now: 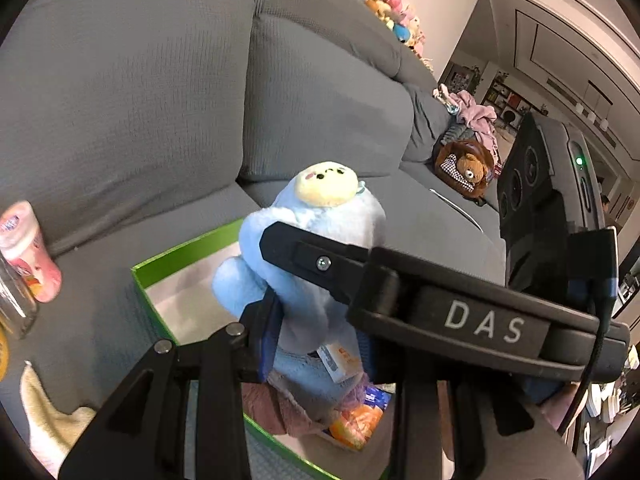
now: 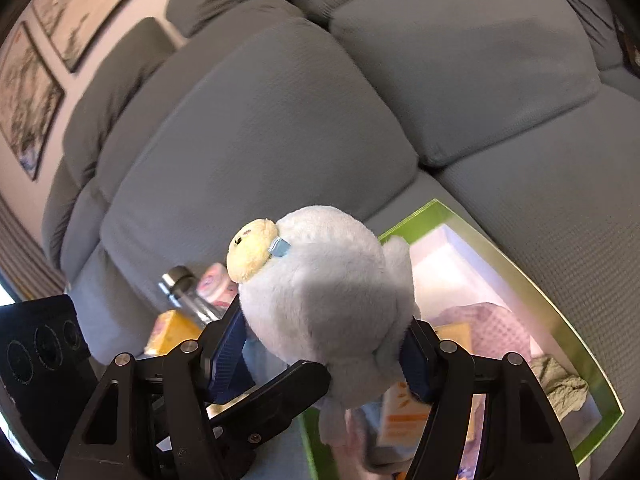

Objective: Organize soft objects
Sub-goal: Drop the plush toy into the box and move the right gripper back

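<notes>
Both claws clamp the blue plush toy point(image 2: 324, 304), the right claw point(image 2: 326, 350) across its body and the left claw point(image 1: 316, 288) lower down, above the green box point(image 2: 500, 240) on the sofa point(image 1: 120, 100). It looks light and squashy (a mid-body pinch suits).

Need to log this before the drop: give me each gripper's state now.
Left gripper: closed on the blue plush toy.
Right gripper: closed on the same toy, above the green box.

Fluffy cloth plush toy point(image 2: 328, 308); ribbed grey fabric sofa point(image 2: 280, 128).
</notes>
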Demonstrator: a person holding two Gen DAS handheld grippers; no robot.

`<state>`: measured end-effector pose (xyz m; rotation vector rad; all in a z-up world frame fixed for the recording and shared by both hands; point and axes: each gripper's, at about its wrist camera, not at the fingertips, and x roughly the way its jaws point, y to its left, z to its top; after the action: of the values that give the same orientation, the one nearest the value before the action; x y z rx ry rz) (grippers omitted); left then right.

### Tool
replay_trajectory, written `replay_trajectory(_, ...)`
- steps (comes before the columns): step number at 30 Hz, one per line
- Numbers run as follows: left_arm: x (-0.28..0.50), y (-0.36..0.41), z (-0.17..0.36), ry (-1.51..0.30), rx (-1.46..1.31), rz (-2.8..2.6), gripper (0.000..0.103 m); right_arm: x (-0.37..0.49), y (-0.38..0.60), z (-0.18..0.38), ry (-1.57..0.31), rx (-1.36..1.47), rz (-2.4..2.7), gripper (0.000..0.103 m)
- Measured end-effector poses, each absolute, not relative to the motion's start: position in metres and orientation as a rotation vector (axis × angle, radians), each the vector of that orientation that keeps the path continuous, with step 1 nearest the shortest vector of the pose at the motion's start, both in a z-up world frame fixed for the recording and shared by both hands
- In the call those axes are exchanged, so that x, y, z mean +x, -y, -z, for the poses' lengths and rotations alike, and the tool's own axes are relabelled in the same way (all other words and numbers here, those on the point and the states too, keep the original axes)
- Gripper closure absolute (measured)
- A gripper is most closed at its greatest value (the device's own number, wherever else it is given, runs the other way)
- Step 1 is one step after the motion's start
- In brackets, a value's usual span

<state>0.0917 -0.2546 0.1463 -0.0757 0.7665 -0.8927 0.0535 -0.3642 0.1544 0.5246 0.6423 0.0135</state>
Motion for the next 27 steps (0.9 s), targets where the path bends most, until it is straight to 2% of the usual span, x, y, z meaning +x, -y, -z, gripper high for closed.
replay_trajectory(7, 0.103, 0.265, -0.133, -0.837, -0.110, 0.879, 0.072, 0.063, 0.374, -0.138, -0.700, 0.570, 0.044, 0.033)
replay_trajectory(10, 0.100, 0.262, -0.132, -0.855, -0.130, 0.866, 0.069, 0.063, 0.372, -0.140, -0.708, 0.562, 0.056, 0.029)
replay_trajectory(11, 0.099, 0.259, -0.133, -0.859, -0.134, 0.857, 0.066, 0.062, 0.371, -0.141, -0.706, 0.554, 0.061, 0.027)
replay_trajectory(13, 0.095, 0.252, -0.134, -0.868, -0.134, 0.822, 0.046, 0.057, 0.366, -0.148, -0.690, 0.523, 0.087, 0.017)
replay_trajectory(19, 0.074, 0.209, -0.152, -0.823, -0.164, 0.758, 0.023, 0.040, 0.348, -0.168, -0.645, 0.439, 0.119, 0.016)
replay_trajectory(22, 0.061, 0.170, -0.161, -0.805, -0.196, 0.685, 0.016, 0.031, 0.335, -0.178, -0.622, 0.411, 0.107, 0.015)
replay_trajectory(23, 0.058, 0.159, -0.164, -0.808, -0.207, 0.656, 0.016, 0.028, 0.328, -0.182, -0.616, 0.391, 0.098, 0.015)
replay_trajectory(25, 0.052, 0.132, -0.167, -0.813, -0.226, 0.584, 0.016, 0.023, 0.315, -0.188, -0.611, 0.356, 0.084, 0.006)
replay_trajectory(27, 0.042, 0.099, -0.169, -0.814, -0.247, 0.493, 0.016, 0.019, 0.296, -0.193, -0.608, 0.307, 0.056, 0.006)
